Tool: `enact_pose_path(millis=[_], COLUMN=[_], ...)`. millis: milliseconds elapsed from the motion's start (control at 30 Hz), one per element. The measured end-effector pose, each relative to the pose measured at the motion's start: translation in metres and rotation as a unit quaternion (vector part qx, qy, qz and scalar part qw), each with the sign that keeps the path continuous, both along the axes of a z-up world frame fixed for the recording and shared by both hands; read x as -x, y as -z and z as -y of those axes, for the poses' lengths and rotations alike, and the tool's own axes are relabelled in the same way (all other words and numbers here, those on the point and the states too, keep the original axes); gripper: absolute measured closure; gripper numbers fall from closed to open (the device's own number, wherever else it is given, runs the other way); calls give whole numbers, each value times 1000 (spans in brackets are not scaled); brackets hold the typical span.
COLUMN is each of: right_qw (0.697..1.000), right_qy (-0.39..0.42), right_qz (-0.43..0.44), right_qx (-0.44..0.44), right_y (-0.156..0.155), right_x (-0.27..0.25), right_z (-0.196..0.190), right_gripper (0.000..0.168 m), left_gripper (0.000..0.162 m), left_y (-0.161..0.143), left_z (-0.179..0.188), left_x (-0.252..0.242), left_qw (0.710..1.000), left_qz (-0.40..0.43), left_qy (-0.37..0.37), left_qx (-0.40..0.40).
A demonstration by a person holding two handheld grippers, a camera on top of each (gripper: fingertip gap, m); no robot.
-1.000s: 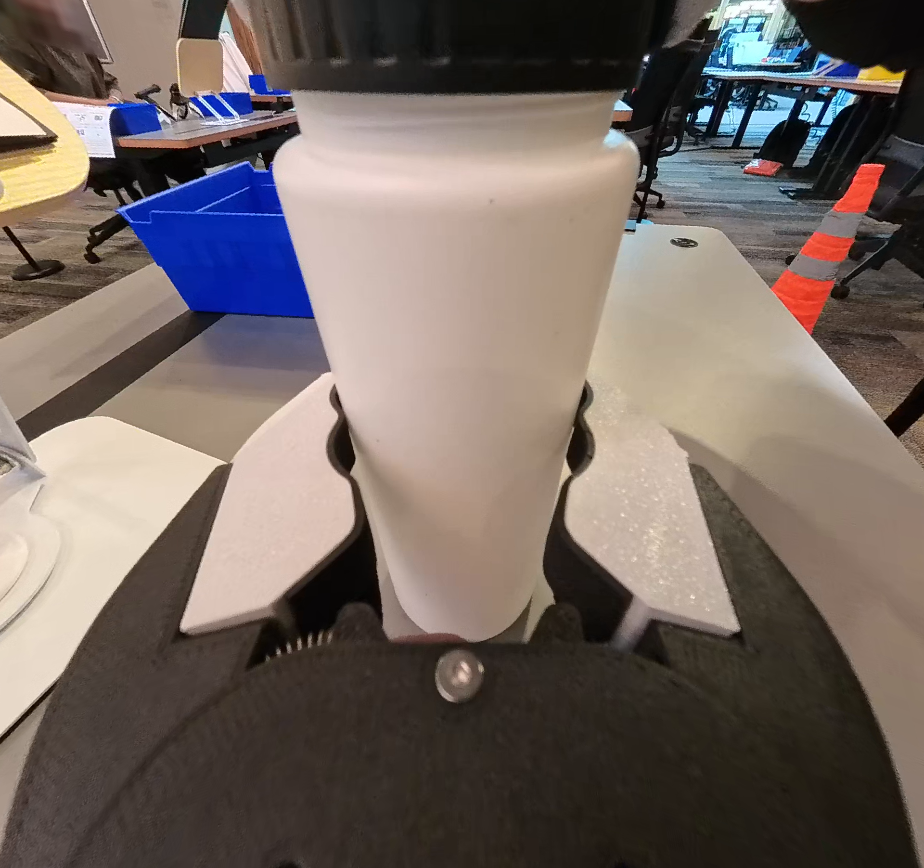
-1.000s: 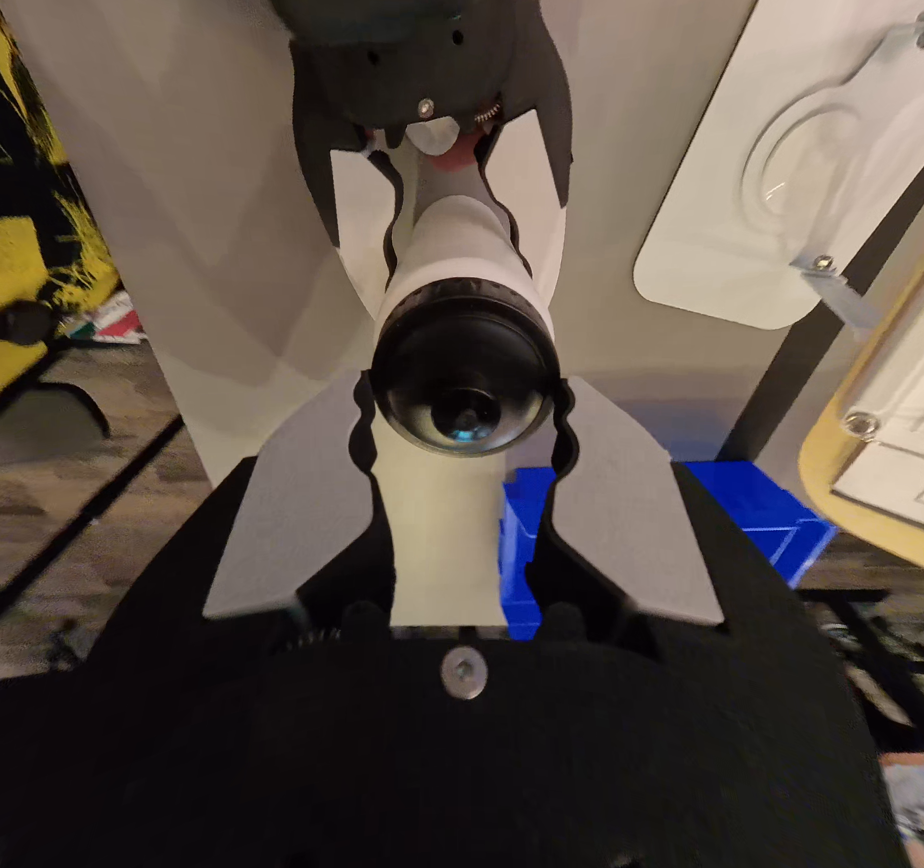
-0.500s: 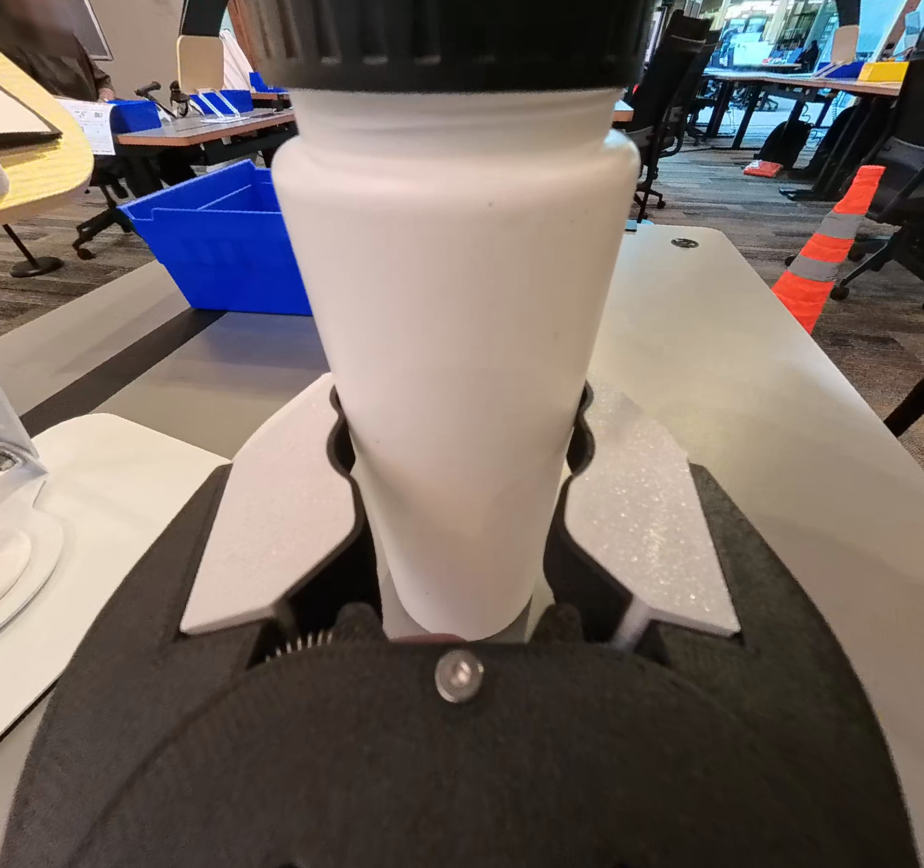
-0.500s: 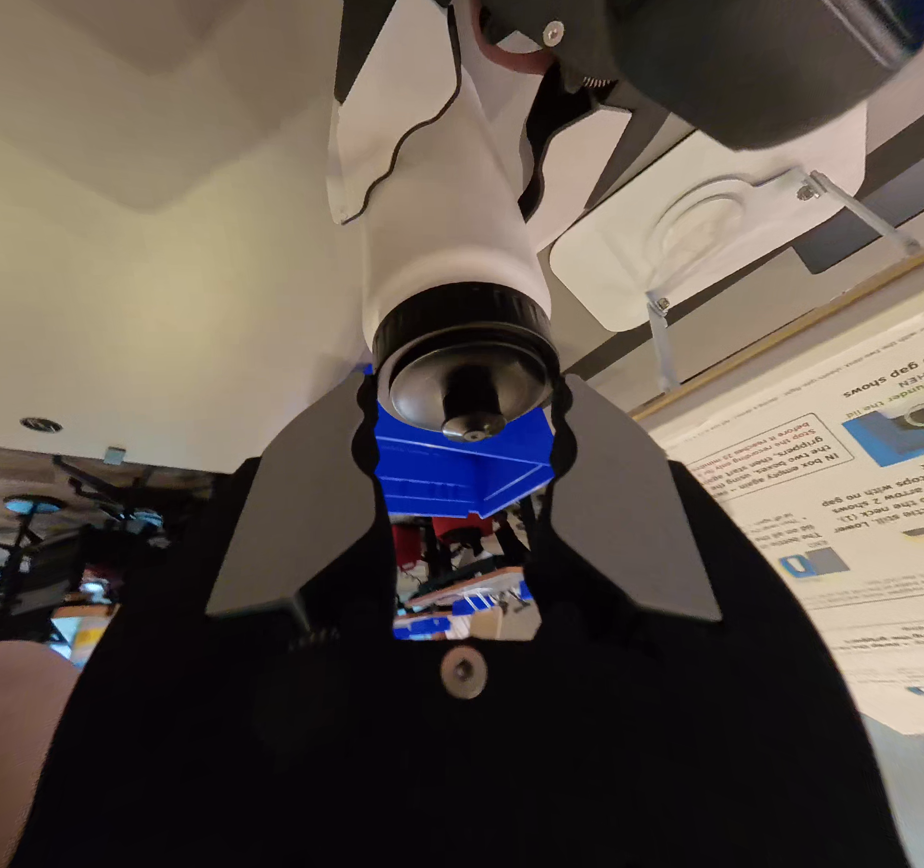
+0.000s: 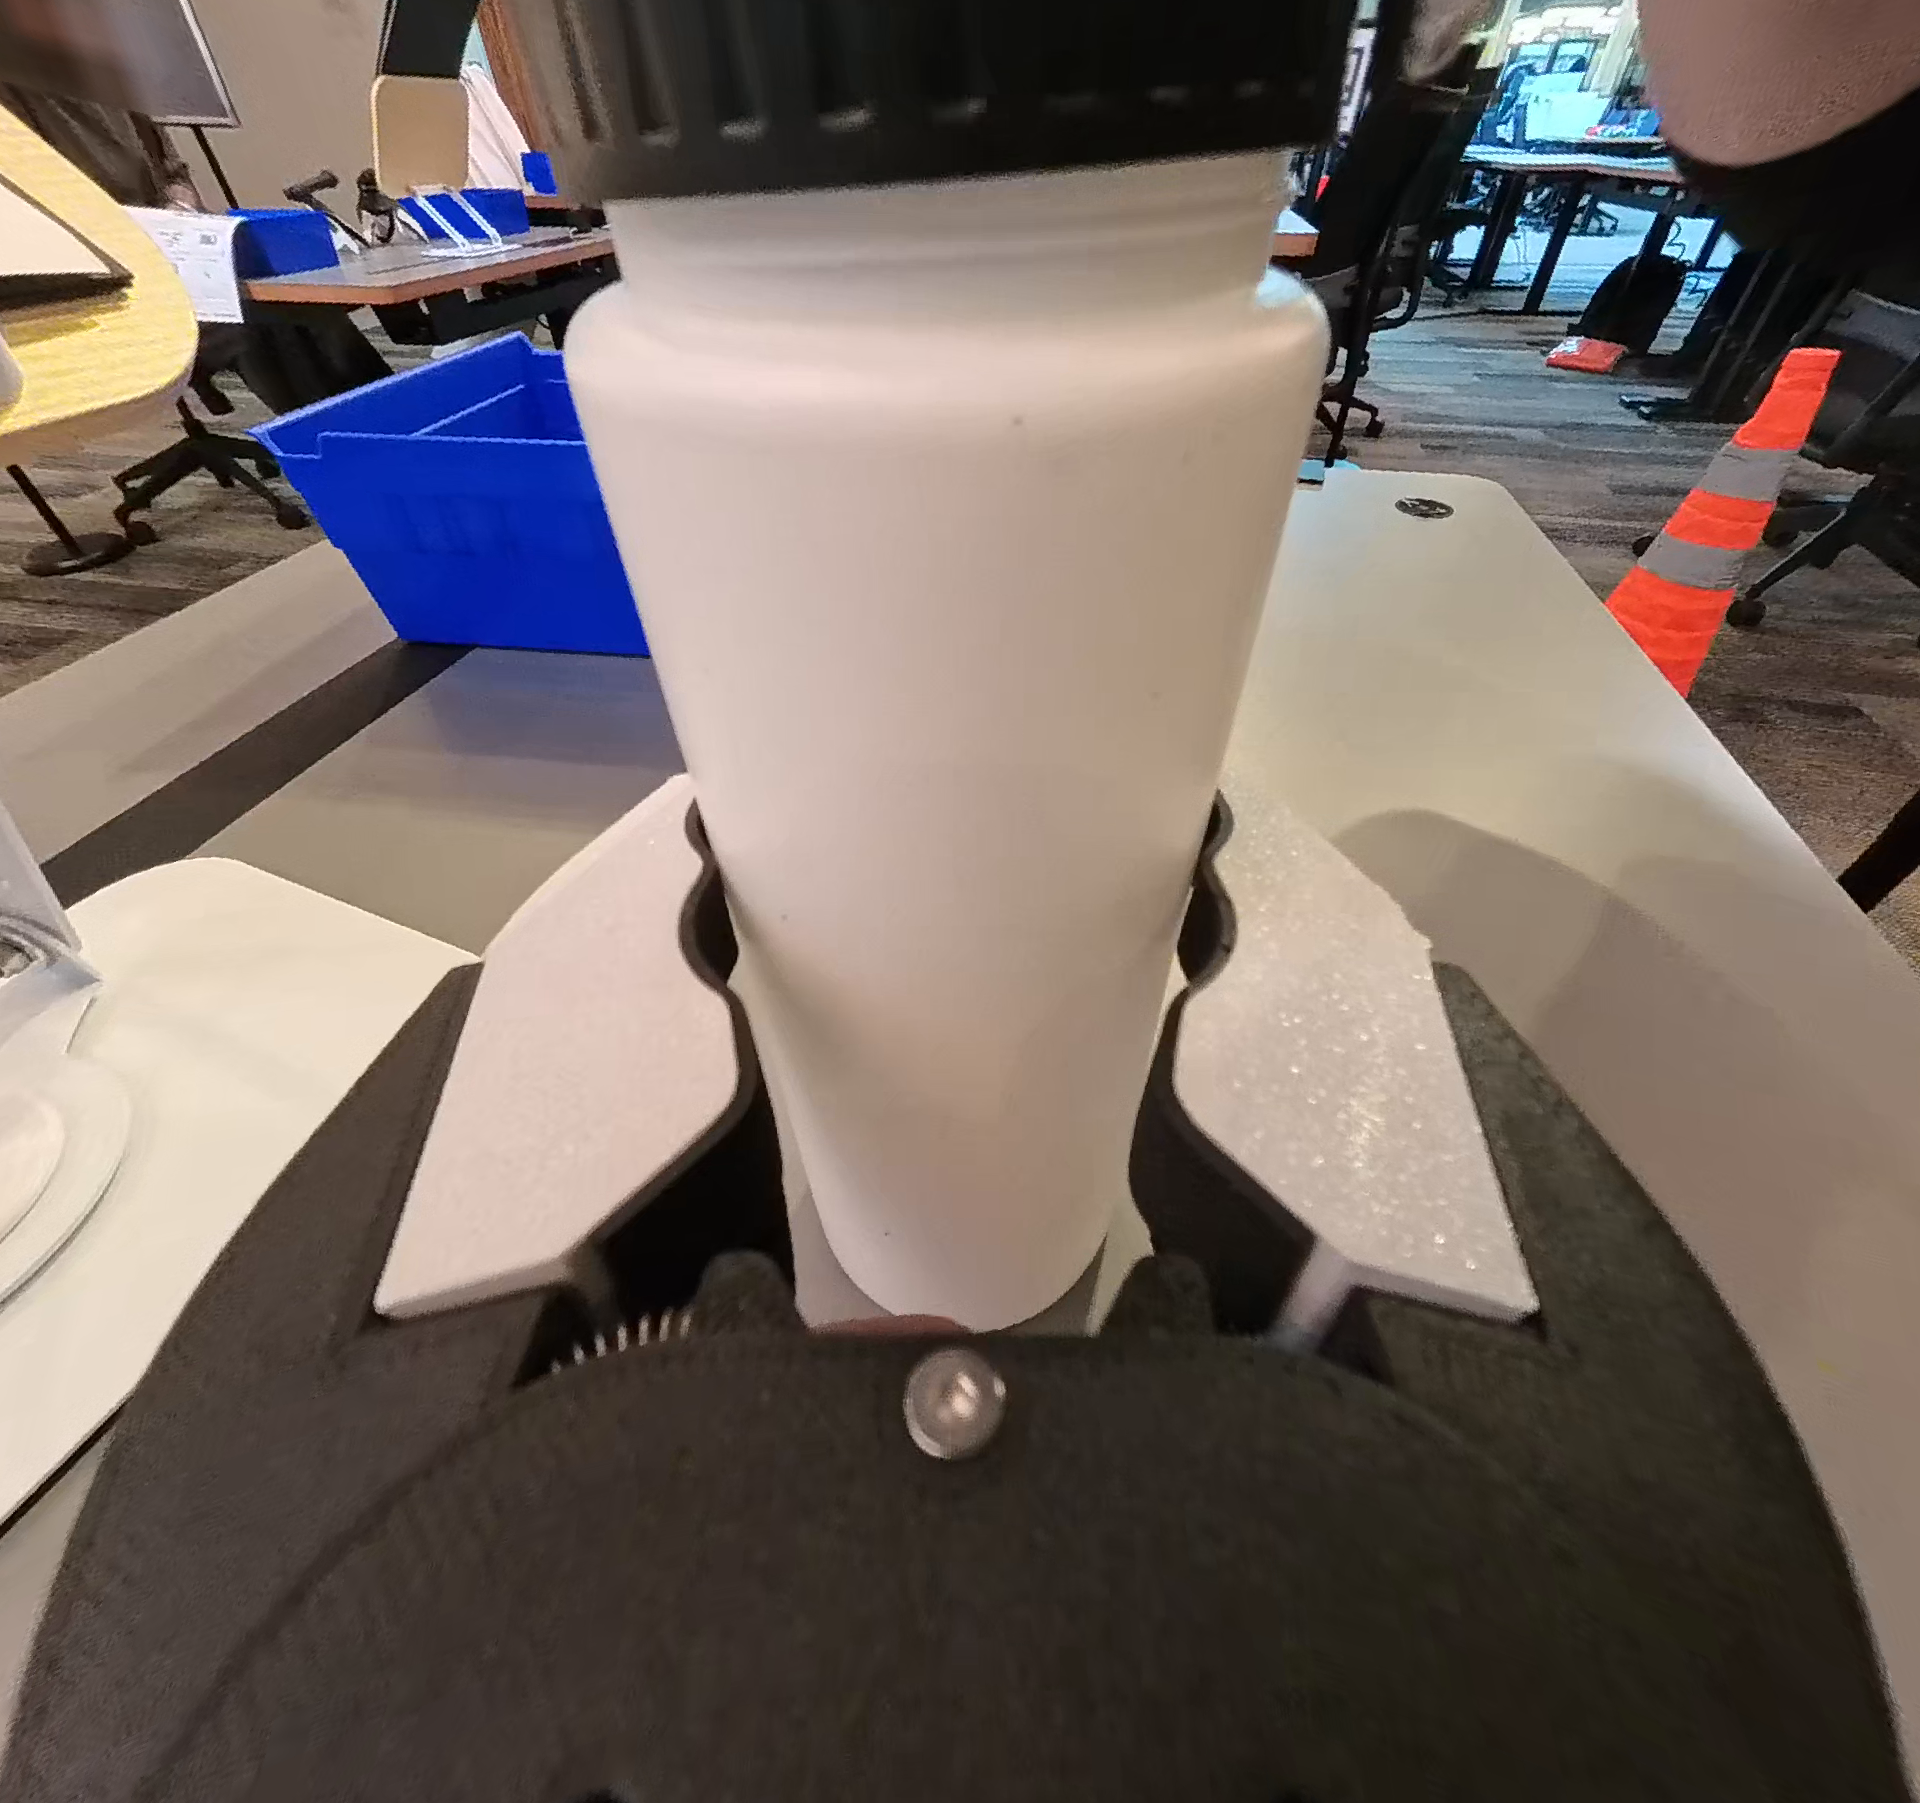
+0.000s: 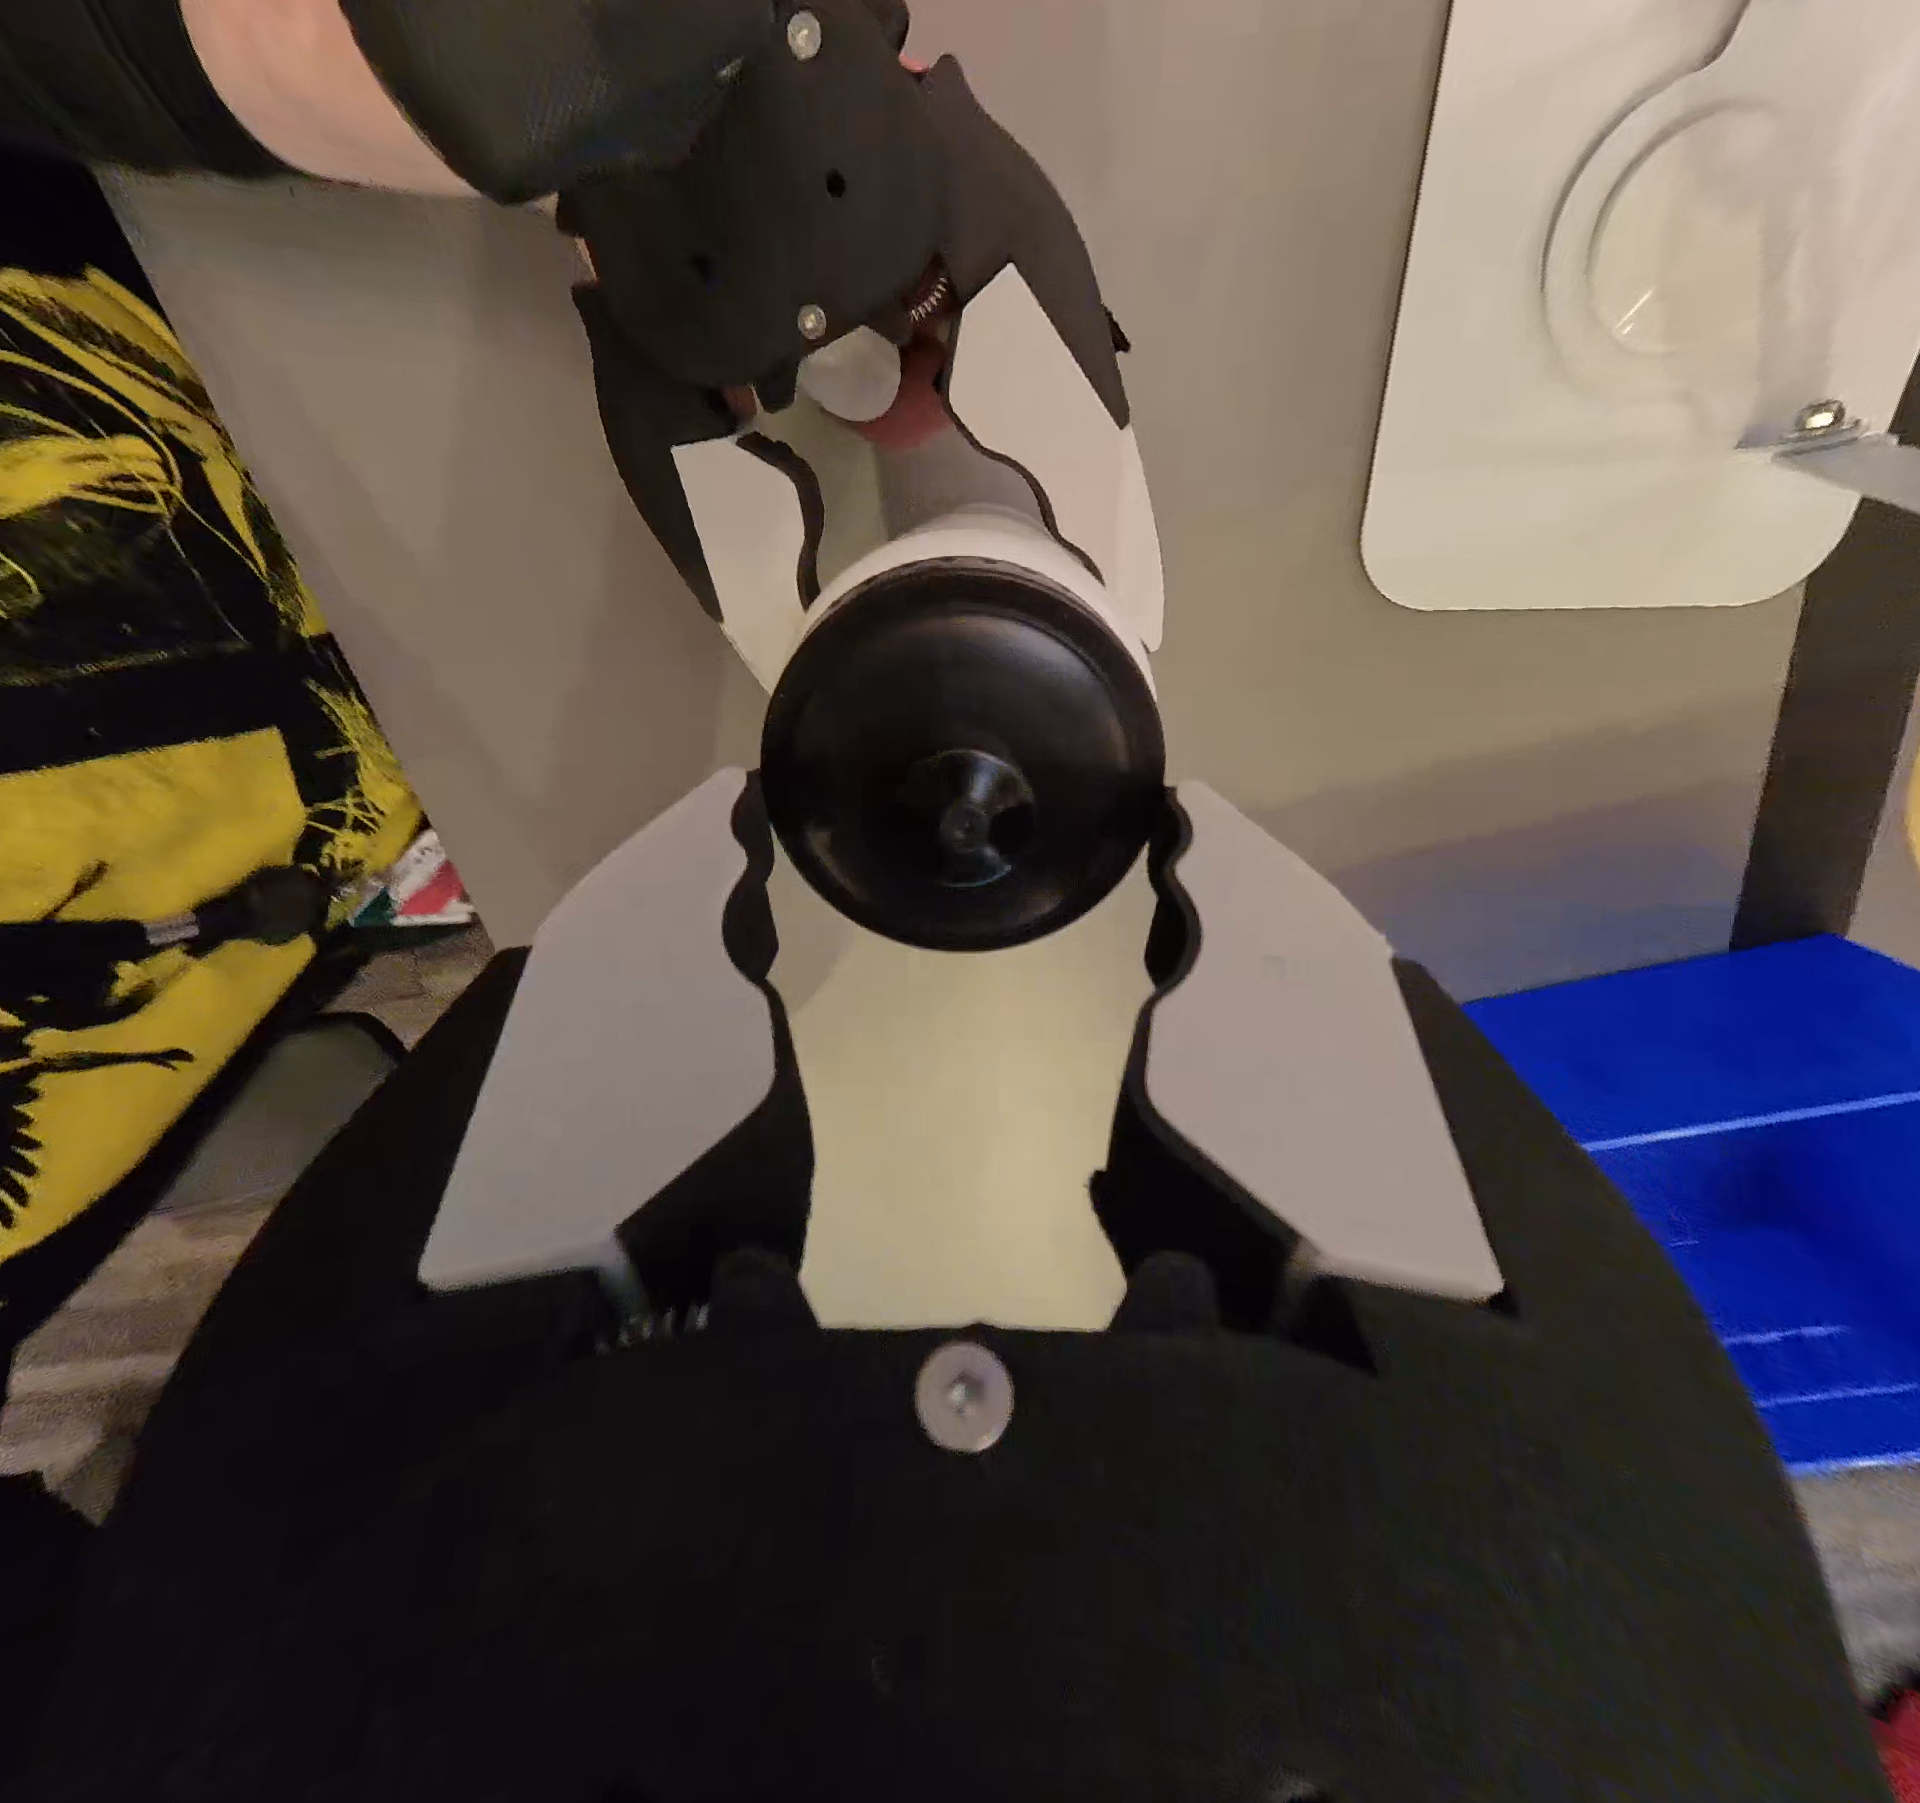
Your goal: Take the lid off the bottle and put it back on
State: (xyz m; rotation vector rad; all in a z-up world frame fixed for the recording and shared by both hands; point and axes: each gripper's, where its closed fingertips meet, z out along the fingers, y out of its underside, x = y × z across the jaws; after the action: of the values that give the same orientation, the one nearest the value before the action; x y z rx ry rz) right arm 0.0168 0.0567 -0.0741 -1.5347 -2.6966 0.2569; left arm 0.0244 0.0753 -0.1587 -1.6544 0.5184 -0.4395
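A white bottle (image 5: 956, 662) stands upright on the grey table (image 5: 1507, 818). My left gripper (image 5: 956, 849) is shut on its lower body. A black ribbed lid (image 5: 935, 39) sits on the bottle's neck, and a strip of white threaded neck shows under it. The right wrist view looks straight down on the lid (image 6: 961, 766). My right gripper (image 6: 961, 818) is shut on the lid, with a fingertip pressed against each side. The left gripper (image 6: 935, 548) shows beyond it, holding the bottle (image 6: 956, 548). The lid hides the bottle's mouth.
A blue bin (image 5: 457, 506) stands behind the bottle on the left; it also shows in the right wrist view (image 6: 1714, 1182). A white board with a clear holder (image 6: 1621, 299) lies beside the bottle. An orange cone (image 5: 1735, 506) stands off the table's right edge.
My right gripper has swung from a tilted view back to straight above, turning with the lid. More threaded neck now shows under the lid. The left gripper and bottle have stayed put.
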Motion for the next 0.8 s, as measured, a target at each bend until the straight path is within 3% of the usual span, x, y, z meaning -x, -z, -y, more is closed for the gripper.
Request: enact_pose_path(millis=[133, 333, 600, 667, 800], right_qw=[1000, 989, 918, 917, 962], right_qy=[-2, -121, -327, -318, -219], right_qz=[-7, 20, 84, 87, 57], right_qx=[-15, -80, -209, -225, -154], right_y=[1, -1, -5, -6, -12], right_x=[0, -3, 0, 1, 3], right_z=[0, -3, -10, -9, 3], right_gripper=[98, 99, 100, 101, 93], left_gripper=[77, 77, 77, 77, 77], left_y=[0, 0, 0, 0, 0], left_z=[0, 0, 0, 0, 0], left_x=[0, -1, -1, 0, -2], left_qw=[1000, 1000, 1000, 1000, 1000], left_qz=[1, -3, -3, -1, -7], left_qy=[0, 1, 0, 0, 1], left_qx=[0, -1, 0, 2, 0])
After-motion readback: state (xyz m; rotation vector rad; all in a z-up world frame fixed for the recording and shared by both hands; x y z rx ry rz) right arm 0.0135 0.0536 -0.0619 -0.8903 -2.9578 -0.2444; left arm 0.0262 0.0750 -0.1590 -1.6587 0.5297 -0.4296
